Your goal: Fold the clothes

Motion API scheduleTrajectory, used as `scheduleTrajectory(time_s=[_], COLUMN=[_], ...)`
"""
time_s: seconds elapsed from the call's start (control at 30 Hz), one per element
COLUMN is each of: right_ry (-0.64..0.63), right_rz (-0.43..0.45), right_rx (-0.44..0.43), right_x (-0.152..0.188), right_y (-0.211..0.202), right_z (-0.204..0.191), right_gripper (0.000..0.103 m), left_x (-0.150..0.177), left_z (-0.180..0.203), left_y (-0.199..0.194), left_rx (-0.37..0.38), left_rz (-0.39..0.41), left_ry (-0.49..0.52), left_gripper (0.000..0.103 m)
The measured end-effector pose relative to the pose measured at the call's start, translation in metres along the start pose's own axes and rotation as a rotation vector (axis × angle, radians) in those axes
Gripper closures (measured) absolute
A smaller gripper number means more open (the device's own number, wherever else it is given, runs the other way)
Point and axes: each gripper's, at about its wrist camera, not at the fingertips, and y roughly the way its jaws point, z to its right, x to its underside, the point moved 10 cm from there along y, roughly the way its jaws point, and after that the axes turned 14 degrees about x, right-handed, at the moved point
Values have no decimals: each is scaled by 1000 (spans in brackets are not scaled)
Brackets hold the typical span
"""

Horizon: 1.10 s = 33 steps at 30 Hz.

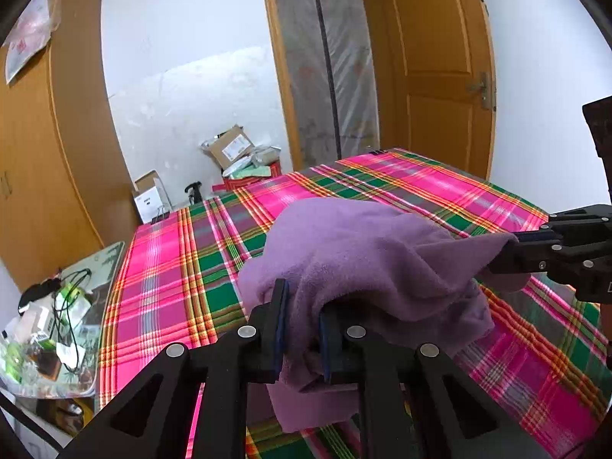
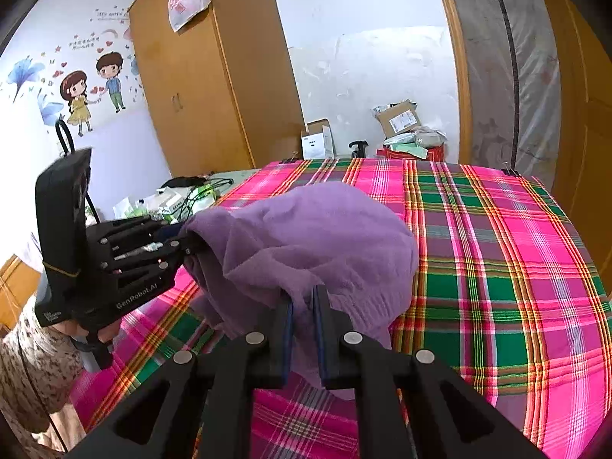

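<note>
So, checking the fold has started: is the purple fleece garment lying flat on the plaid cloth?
No: the purple fleece garment is bunched and lifted, pinched by both the left gripper and right gripper.

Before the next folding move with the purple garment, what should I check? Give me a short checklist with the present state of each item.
1. Left gripper clamps the purple garment: ok, fabric sits between its fingers.
2. Right gripper clamps the garment: ok, fabric between its fingers.
3. Garment spread flat: not ok, it hangs bunched between the two grippers.
4. Plaid cloth free beyond the garment: ok.
5. Which part of the garment each gripper holds: cannot tell.
</note>
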Motion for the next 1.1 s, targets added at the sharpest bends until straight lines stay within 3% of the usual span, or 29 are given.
scheduleTrajectory(time_s=[0.13, 0.33, 0.4, 0.43, 0.47, 0.8, 1.1], right_ry=[5, -10, -8, 0, 5, -24, -38], right_rz=[-33, -40, -21, -14, -7, 100, 155], right_rx=[-1, 7, 17, 18, 16, -34, -185], right_x=[9, 14, 8, 4, 0, -44, -74], right_y=[8, 10, 8, 8, 8, 5, 10], right_z=[2, 1, 3, 4, 4, -28, -87], right_gripper=[92, 92, 92, 93, 93, 94, 94], left_x=[-2, -4, -4, -6, -7, -8, 15], left_z=[5, 9, 9, 8, 6, -23, -55], left_y=[-2, 11, 9, 7, 6, -12, -35], left_rx=[1, -11, 0, 6, 8, -40, -102], left_rz=[5, -16, -3, 7, 15, 47, 51], left_ry=[25, 56, 42, 29, 17, -71, -158], left_gripper=[75, 68, 72, 84, 89, 95, 98])
